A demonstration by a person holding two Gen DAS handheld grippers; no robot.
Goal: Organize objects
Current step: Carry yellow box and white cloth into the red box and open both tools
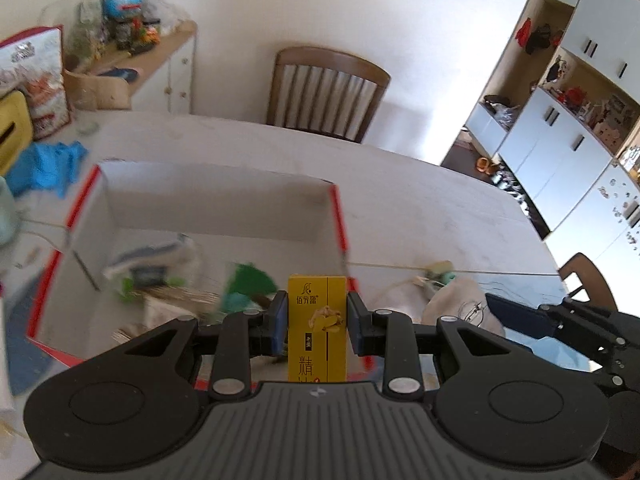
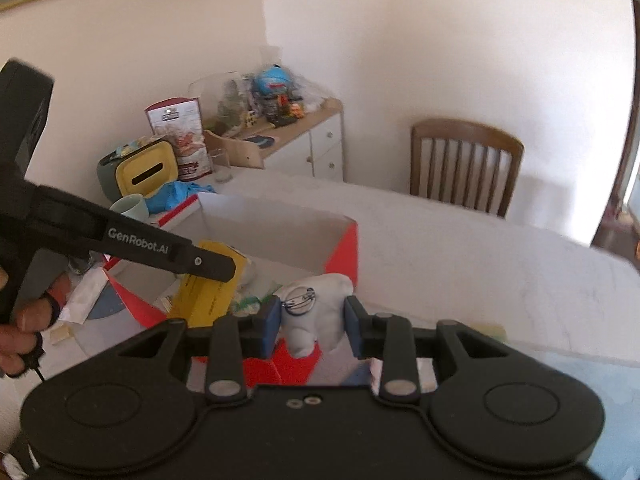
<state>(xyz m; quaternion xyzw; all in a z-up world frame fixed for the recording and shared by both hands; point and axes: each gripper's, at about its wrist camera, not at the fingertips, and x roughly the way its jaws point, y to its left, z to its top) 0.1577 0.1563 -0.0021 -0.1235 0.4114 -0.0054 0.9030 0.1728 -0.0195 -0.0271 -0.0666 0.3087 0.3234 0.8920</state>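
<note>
Two grippers hang over a white desk, each with something in it. The left gripper is clamped on an upright yellow carton, held above the near edge of an open red-and-white box. Blurred packets and something green lie inside the box. The right gripper has its pads against a white pouch bearing a round badge, held in front of the box's near right corner. A hand grips the left tool's handle. A wooden chair stands beyond the desk.
</note>
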